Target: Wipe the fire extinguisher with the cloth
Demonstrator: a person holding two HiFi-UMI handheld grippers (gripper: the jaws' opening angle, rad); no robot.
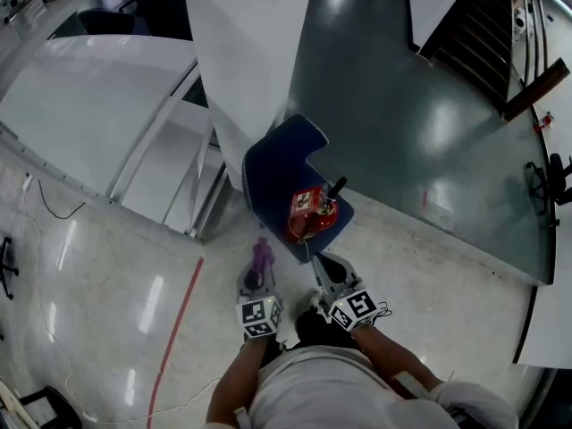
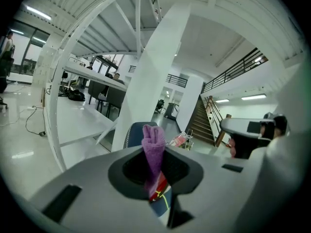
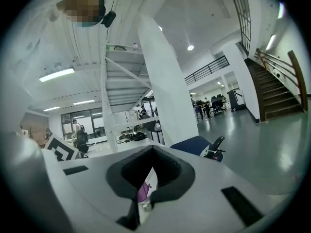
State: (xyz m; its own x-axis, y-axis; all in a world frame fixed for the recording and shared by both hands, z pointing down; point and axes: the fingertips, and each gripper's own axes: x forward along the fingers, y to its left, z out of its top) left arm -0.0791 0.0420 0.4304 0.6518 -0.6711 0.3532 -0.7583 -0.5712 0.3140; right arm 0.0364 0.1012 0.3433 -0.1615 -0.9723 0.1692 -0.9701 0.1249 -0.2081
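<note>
Fire extinguisher (image 1: pixel 313 214) sits on blue chair (image 1: pixel 277 172) | left tongs (image 1: pixel 258 272) grip purple cloth (image 1: pixel 261 256) near chair | right tongs (image 1: pixel 327 266) closed, empty

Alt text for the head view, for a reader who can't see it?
Seen from above, a person holds two grippers over a pale floor. The left gripper pinches a purple cloth. The right gripper, empty, points at a red fire extinguisher that rests on a blue chair just ahead.
</note>
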